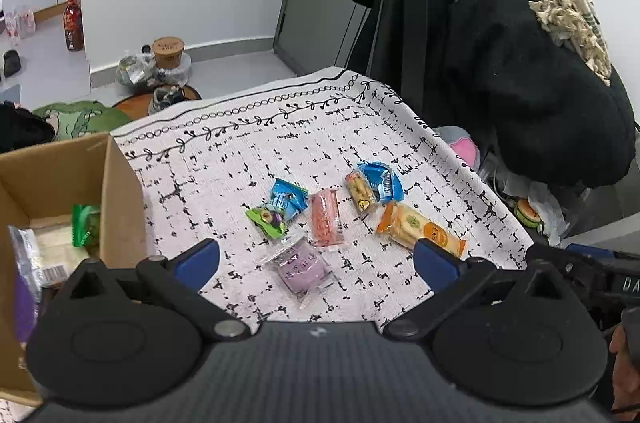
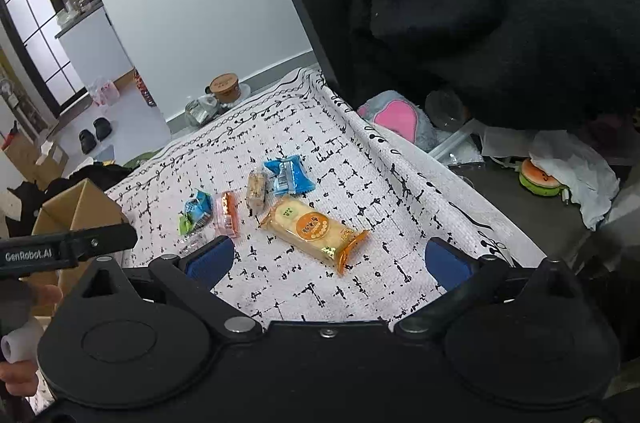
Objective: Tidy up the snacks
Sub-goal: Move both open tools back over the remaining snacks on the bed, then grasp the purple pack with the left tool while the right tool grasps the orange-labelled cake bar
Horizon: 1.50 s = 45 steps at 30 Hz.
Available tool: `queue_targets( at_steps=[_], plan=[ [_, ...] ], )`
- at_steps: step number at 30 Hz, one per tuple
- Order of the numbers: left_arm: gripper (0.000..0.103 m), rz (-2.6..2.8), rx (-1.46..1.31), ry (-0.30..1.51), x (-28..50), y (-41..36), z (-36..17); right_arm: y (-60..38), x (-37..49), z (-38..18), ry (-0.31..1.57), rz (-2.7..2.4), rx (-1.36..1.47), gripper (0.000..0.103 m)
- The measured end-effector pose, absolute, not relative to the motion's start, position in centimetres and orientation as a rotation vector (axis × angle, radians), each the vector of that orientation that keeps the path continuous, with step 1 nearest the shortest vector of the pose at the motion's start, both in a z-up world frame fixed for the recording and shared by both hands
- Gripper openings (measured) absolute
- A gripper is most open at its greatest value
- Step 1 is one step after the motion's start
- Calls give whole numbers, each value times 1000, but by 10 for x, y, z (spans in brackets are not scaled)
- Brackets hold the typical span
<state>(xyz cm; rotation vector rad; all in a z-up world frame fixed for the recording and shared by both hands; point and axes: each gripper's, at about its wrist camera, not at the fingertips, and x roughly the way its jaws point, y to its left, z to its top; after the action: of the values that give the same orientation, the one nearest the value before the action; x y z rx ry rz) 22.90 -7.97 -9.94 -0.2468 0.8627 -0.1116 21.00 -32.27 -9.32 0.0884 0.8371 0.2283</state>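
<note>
Several wrapped snacks lie on the patterned white cloth (image 1: 224,159): a purple packet (image 1: 301,269), a pink bar (image 1: 327,221), a green-and-blue packet (image 1: 278,209), a small biscuit stick pack (image 1: 361,191) on a blue packet (image 1: 382,181), and an orange cracker pack (image 1: 420,229). My left gripper (image 1: 316,261) is open and empty, hovering over the purple packet. My right gripper (image 2: 330,263) is open and empty, just short of the orange cracker pack (image 2: 312,229). A cardboard box (image 1: 60,191) at the left holds a green packet (image 1: 85,225) and other packets.
Black coats (image 1: 520,75) hang over the right side. A pink-and-grey plush (image 2: 400,119) and a burger toy (image 2: 540,179) lie right of the cloth. Bags and a brown tub (image 1: 168,51) sit on the floor beyond. The cloth's right edge (image 2: 440,183) drops off.
</note>
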Motion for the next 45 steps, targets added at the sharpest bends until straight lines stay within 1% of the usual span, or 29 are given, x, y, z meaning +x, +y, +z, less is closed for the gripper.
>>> queue_targets(
  at_steps=[5, 10, 11, 13, 19, 20, 21, 25, 32, 34, 37, 39, 40, 41, 42, 43, 45],
  plan=[
    [102, -99, -260, 906, 240, -85, -116, -320, 219, -105, 847, 247, 53, 101],
    [99, -87, -260, 940, 249, -86, -130, -317, 233, -116, 872, 275, 52, 90],
    [97, -84, -260, 946, 252, -86, -132, -316, 236, -119, 877, 279, 51, 89],
    [94, -75, -265, 957, 256, -86, -138, -314, 241, -124, 885, 288, 47, 83],
    [74, -83, -296, 1027, 270, -87, -158, -308, 259, -138, 901, 311, 40, 74],
    [70, -85, -298, 1039, 272, -88, -162, -308, 262, -140, 903, 315, 41, 74],
    [69, -90, -303, 1053, 275, -88, -165, -307, 265, -142, 904, 321, 41, 73],
    [67, -91, -310, 1085, 283, -91, -177, -304, 277, -149, 912, 331, 45, 72],
    [61, -73, -286, 1083, 293, -95, -189, -299, 291, -161, 922, 349, 57, 72],
    [60, -65, -257, 1064, 293, -99, -190, -298, 293, -165, 934, 355, 65, 67],
    [58, -53, -212, 1053, 294, -104, -192, -297, 294, -171, 966, 359, 74, 65],
    [52, -50, -172, 1051, 293, -108, -193, -295, 292, -174, 987, 365, 77, 64],
    [50, -47, -153, 1051, 292, -109, -193, -295, 291, -175, 996, 369, 76, 62],
    [47, -45, -139, 1051, 291, -110, -193, -294, 289, -176, 1004, 370, 74, 61],
    [43, -42, -120, 1051, 290, -110, -193, -293, 287, -177, 1014, 367, 71, 57],
    [41, -35, -96, 1050, 288, -112, -193, -293, 284, -178, 1025, 359, 65, 51],
    [37, -28, -63, 1046, 284, -114, -194, -292, 278, -180, 1032, 336, 50, 42]
  ],
)
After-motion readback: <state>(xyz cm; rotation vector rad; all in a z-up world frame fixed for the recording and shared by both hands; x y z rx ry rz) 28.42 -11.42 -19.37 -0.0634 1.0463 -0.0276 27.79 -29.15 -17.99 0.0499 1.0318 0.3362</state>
